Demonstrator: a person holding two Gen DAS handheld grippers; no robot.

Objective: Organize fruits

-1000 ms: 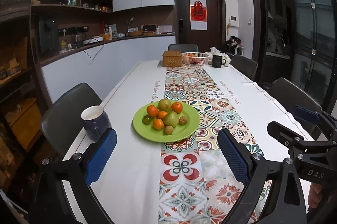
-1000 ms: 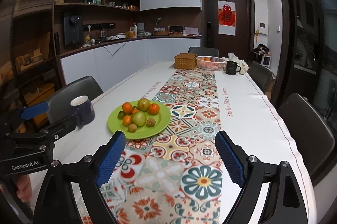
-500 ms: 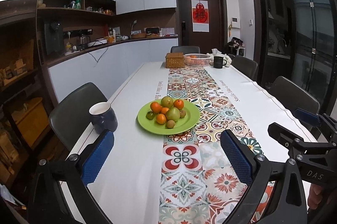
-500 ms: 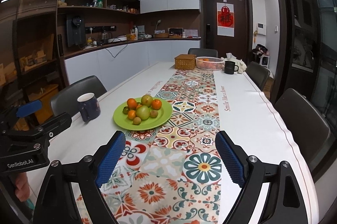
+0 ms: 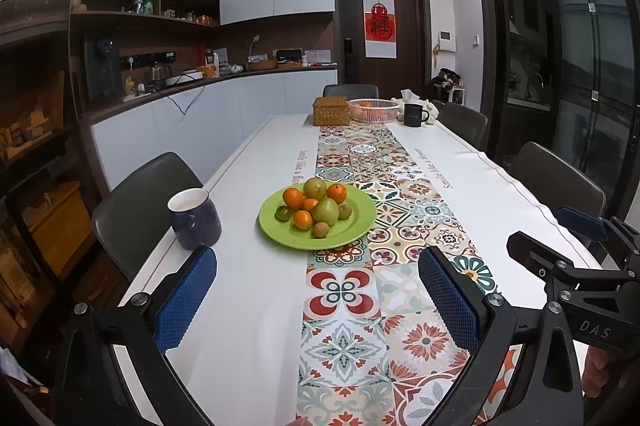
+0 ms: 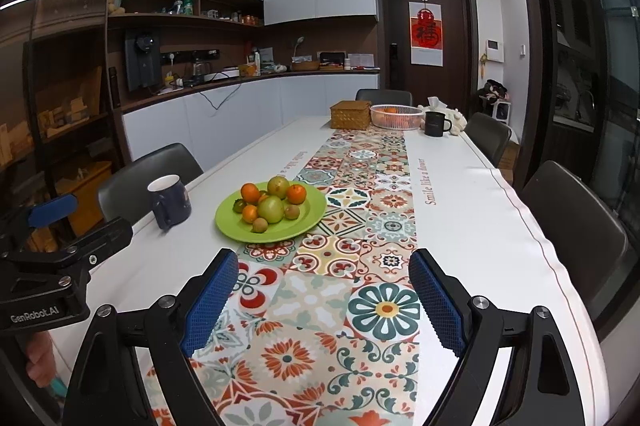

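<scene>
Both sets of jaws gape wide, holding nothing: left gripper (image 5: 316, 302) and right gripper (image 6: 324, 300) hang over the near desk (image 5: 248, 326). Fruit sits heaped on the green plate (image 5: 352, 232): four oranges, two big green ones, three small. That fits sorted or unsorted alike.

left wrist: table's near end, facing lengthwise | right wrist: same | shared: green plate (image 5: 352, 230) (image 6: 304, 222)

Long white desk (image 5: 248, 306), patterned runner (image 5: 360, 290) down its middle. Near left: dark blue mug (image 5: 195, 218); green plate (image 5: 276, 226) of fruit overlapping runner's left edge. Far end: wicker box (image 5: 331, 111), white basket (image 5: 373, 110), black mug (image 5: 414, 115).
</scene>
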